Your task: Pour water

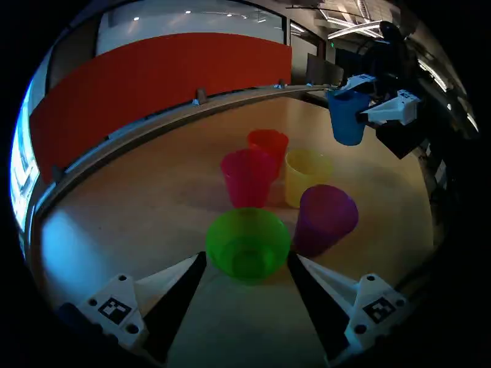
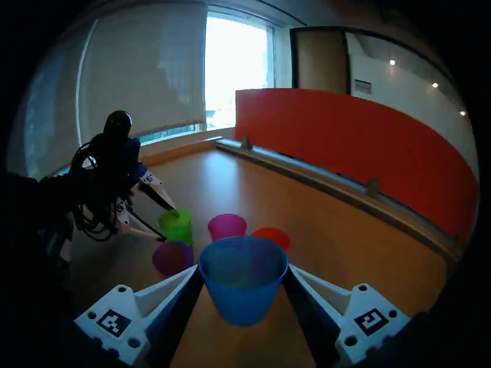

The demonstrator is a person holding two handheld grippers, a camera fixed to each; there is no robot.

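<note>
Left gripper view, listed from the left edge across.

1. Red panel (image 1: 153, 80), upper left. It backs the far edge of the table (image 1: 123, 208), a bare wooden top.
2. Left gripper (image 1: 245, 257), bottom centre. Its two fingers stand partly apart and meet both sides of the green cup (image 1: 248, 245), which sits on the table. This looks like a steadying hold, so that the receiving cup will not slide or tip while being filled.
3. Pink cup (image 1: 248, 178), centre, upright and just behind the green cup.
4. Orange cup (image 1: 268, 144), upright and close behind the pink one.
5. Yellow cup (image 1: 307, 175), right of the pink cup, upright.
6. Purple cup (image 1: 325, 218), lower right of centre, just beside the green cup. The four spare cups cluster together, out of either gripper's hold.
7. Blue cup (image 1: 345, 116), upper right, lifted off the table and roughly upright. It is well apart from the green cup, so no pour has begun.
8. Right gripper (image 1: 362, 104), upper right, with its fingers pressed to either side of the blue cup. It is carried level, presumably to avoid spilling.

Right gripper view, one addition: a bright window (image 2: 236, 67), top centre. The blue cup's mouth faces the camera here, but whether it holds water cannot be told.
</note>
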